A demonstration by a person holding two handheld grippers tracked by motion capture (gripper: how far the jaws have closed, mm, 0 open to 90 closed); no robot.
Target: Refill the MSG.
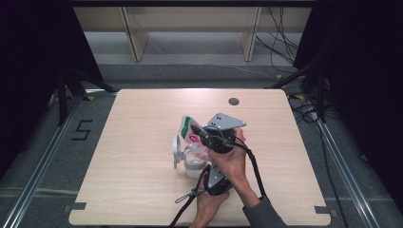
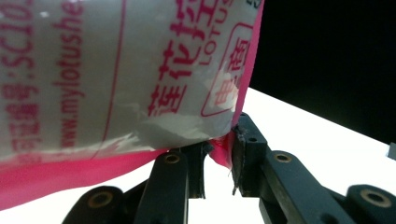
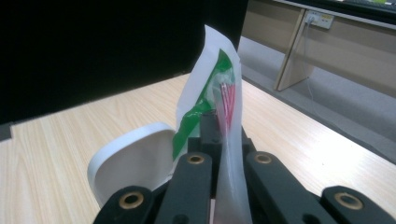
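Note:
A white plastic bag [image 1: 189,127] with green and pink print hangs over a small white tub [image 1: 191,167] whose round lid [image 1: 176,151] stands open at the left. My right gripper [image 1: 200,136], under its grey plate, is shut on the bag's upper part; in the right gripper view the bag [image 3: 212,79] rises from between the closed jaws [image 3: 217,128], with the white lid [image 3: 133,161] to the left. My left gripper [image 1: 206,164] comes up from below. In its own view the bag [image 2: 116,70] looms close, and its pink lower corner is pinched between the jaw tips [image 2: 220,154].
All this happens at the middle of a light wooden table [image 1: 138,114], which has a cable hole [image 1: 233,101] at the back. Wooden shelf legs [image 1: 135,42] stand on the floor behind, and cables [image 1: 285,47] lie at the back right. Dark curtains flank both sides.

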